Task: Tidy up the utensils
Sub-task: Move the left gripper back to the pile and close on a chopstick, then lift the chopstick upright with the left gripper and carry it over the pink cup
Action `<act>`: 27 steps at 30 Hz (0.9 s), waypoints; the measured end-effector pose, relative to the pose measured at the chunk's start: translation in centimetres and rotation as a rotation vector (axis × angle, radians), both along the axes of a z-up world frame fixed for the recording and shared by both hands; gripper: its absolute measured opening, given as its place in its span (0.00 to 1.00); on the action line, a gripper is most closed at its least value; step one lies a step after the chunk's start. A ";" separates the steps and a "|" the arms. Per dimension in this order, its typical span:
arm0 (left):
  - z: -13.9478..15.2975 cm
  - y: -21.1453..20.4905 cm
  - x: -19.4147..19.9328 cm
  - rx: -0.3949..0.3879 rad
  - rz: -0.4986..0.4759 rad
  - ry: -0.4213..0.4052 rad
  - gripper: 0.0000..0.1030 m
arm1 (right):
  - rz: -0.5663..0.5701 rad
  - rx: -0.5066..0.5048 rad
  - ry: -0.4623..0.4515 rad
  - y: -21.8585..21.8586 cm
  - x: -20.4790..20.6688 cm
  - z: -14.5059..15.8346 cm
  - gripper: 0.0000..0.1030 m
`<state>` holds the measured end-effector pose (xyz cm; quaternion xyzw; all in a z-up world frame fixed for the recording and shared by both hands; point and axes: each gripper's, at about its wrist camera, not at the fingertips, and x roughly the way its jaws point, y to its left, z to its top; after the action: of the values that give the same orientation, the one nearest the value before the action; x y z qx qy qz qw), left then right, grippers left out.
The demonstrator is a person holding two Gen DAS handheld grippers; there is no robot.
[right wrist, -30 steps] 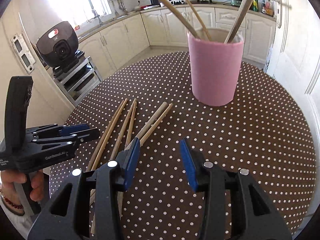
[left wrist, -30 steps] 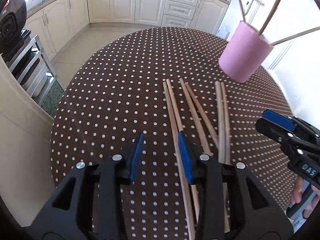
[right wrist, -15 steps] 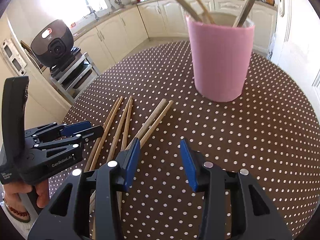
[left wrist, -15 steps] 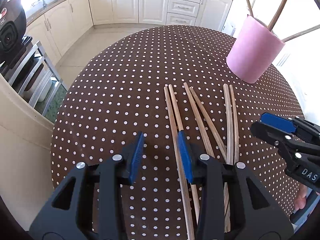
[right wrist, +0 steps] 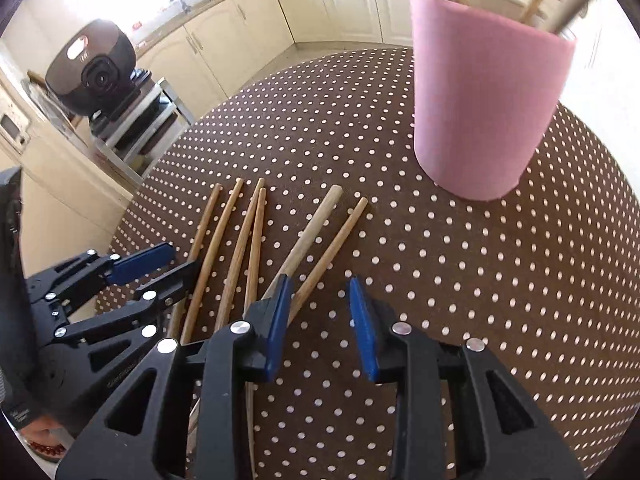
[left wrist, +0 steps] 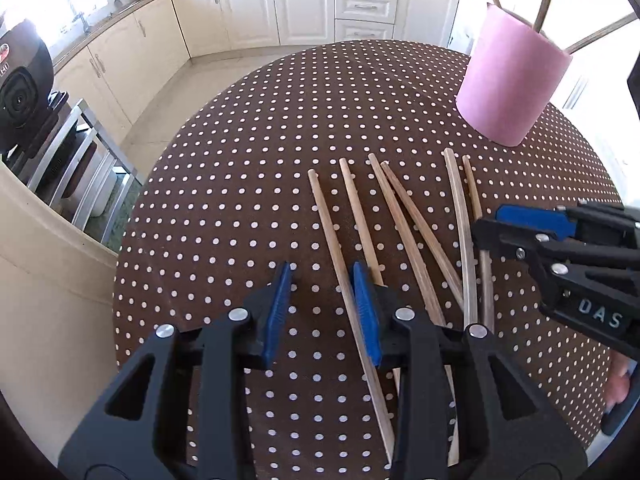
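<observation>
1. The left gripper (left wrist: 320, 304) is pointing steeply down at the table, its jaws apart and closing a little. Nothing is lying between the blue pads (left wrist: 276, 312); the leftmost chopstick (left wrist: 340, 264) is passing just beside the inner face of the right pad, so I judge that the hand is lining up on it.

2. The right gripper (right wrist: 320, 320) is also tilting down, with its jaws apart and closing. Its gap is showing only dotted cloth. The rightmost chopstick (right wrist: 332, 248) is running under the left pad at about 11 o'clock from the gap, not inside it.

3. The chopsticks are lying flat in a loose fan, six of them, in three rough pairs, tips pointing toward 12 o'clock. Probably each hand is taking the outer stick of its own side, so that the two tools are not crossing.

4. The pink cup (right wrist: 480, 100) is standing upright at 1 o'clock from the right gripper, well apart from the fan. It is already holding several sticks, so it seems the goal for the rest.

5. The table (left wrist: 240, 160) with brown dotted cloth is bearing all this. Neighbouring sticks are lying close and partly touching, so a pad may be catching two at once.

6. Beyond the table, white cabinets (left wrist: 300, 0) are at 12 o'clock, and a dark round appliance (right wrist: 96, 72) on a metal rack at 10 o'clock.
</observation>
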<state>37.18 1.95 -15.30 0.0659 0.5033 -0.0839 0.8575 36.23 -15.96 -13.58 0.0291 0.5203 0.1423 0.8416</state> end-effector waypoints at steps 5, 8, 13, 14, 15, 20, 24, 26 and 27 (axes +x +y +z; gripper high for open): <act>0.0 0.0 0.6 -0.015 0.024 0.015 0.22 | 0.030 -0.124 -0.018 1.7 0.5 0.0 0.15; 0.1 -0.3 0.7 -0.024 -0.001 0.014 0.08 | 0.030 -0.141 -0.028 1.5 0.6 -0.2 0.10; 0.4 0.3 0.0 -0.076 -0.004 0.012 0.05 | 0.017 -0.104 -0.045 0.3 -0.3 -0.2 0.05; 0.8 0.5 -0.3 -0.082 0.000 0.004 0.05 | 0.016 -0.101 -0.041 0.1 -0.6 -0.2 0.05; 1.1 0.6 -0.6 -0.080 0.000 -0.005 0.05 | 0.023 -0.107 -0.038 -0.1 -0.9 -0.2 0.05; 4.0 0.9 -2.6 -0.097 0.002 -0.058 0.05 | 0.041 -0.086 -0.070 -1.3 -3.1 1.7 0.05; 7.5 1.1 -4.9 -0.120 -0.007 -0.125 0.05 | 0.055 -0.046 -0.132 -2.2 -5.1 4.9 0.05; 9.2 1.2 -6.5 -0.128 -0.016 -0.169 0.05 | 0.080 -0.013 -0.156 -2.7 -6.4 6.4 0.05; 10.1 1.2 -7.3 -0.134 -0.020 -0.189 0.05 | 0.086 0.001 -0.169 -3.0 -7.1 7.2 0.05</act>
<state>29.91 3.19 -5.24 0.0209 0.4129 -0.1191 0.9027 29.08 -18.95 -6.38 -0.0050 0.4481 0.1807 0.8755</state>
